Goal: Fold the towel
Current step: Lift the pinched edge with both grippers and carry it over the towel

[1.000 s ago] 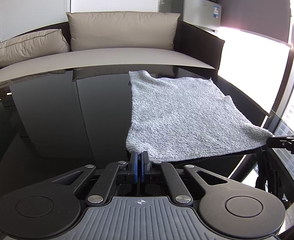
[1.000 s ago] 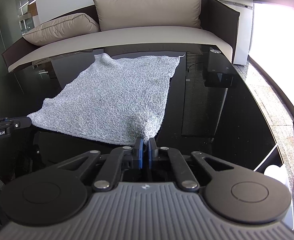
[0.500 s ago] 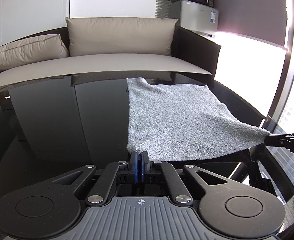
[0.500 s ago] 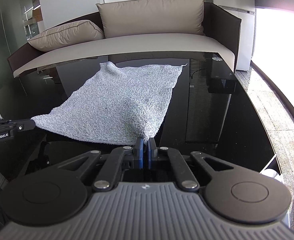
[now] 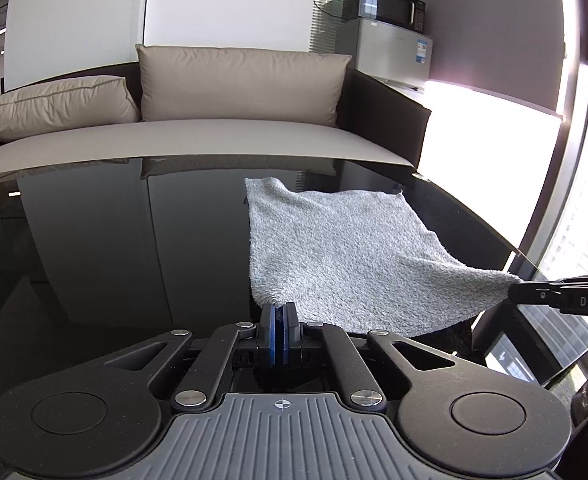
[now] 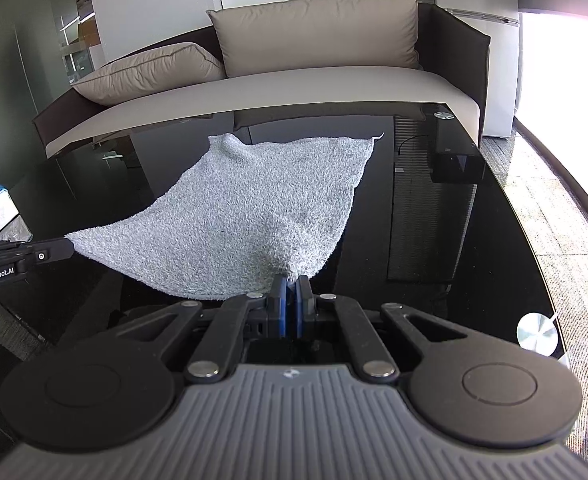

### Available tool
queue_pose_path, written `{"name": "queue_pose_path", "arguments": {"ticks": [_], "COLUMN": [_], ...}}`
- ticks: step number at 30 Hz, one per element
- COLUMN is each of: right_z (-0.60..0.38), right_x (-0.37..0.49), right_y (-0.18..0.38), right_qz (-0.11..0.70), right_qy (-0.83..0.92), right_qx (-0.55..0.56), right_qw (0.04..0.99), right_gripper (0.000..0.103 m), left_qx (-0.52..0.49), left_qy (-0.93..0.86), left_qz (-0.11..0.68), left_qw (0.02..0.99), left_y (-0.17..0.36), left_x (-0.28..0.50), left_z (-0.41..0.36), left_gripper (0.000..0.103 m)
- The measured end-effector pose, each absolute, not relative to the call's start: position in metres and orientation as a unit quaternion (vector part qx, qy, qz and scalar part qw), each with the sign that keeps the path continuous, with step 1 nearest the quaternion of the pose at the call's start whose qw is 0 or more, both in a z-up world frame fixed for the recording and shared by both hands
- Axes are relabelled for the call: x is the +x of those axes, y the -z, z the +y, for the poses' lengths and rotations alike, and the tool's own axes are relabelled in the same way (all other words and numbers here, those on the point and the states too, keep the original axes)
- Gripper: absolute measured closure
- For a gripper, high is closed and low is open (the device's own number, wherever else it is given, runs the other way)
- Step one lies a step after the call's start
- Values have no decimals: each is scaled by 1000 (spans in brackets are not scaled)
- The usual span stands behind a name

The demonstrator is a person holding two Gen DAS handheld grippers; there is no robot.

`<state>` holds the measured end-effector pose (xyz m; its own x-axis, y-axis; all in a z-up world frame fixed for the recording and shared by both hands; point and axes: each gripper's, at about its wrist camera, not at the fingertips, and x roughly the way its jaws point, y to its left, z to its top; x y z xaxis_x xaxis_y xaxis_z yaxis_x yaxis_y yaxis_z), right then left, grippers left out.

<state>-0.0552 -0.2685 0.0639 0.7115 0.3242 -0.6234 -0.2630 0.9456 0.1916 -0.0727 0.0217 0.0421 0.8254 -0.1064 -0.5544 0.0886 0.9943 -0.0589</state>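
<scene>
A grey towel (image 5: 345, 256) of thick, fluffy terry cloth with a rough looped pile lies on a black table (image 5: 114, 248) whose glossy top mirrors the room. The left gripper (image 5: 278, 310) and right gripper (image 6: 290, 282) are matt black plastic with ribbed grey housings, shiny metal rivets and smooth blue pads. The sofa (image 5: 238, 80) cushions look like smooth, soft beige leather.

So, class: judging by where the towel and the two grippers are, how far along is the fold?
Done: left gripper and right gripper each clamp a near corner of the grey towel. In hand: near edge lifted, far edge on the black table. Left: carry the near edge over to the far edge, release.
</scene>
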Motion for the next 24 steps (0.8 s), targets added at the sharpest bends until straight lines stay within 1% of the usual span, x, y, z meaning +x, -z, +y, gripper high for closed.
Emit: {"name": "queue_pose_path", "arguments": {"ticks": [11,24], "right_z": [-275,-273], "right_x": [-75,-37], "right_y": [-82,-94], "right_qz": [331,317], "right_qy": [-168,-152], "right_qx": [56,51], "right_qw": [927,935], "right_gripper": [99,99], "left_qx": [-31,-19], "left_qy": [42,25], "left_qz": [285,275], "left_qw": [957,961], "left_y": [-61,-86], "left_x": [-84,-26], "left_z": [33,28], "left_gripper": [100,100]}}
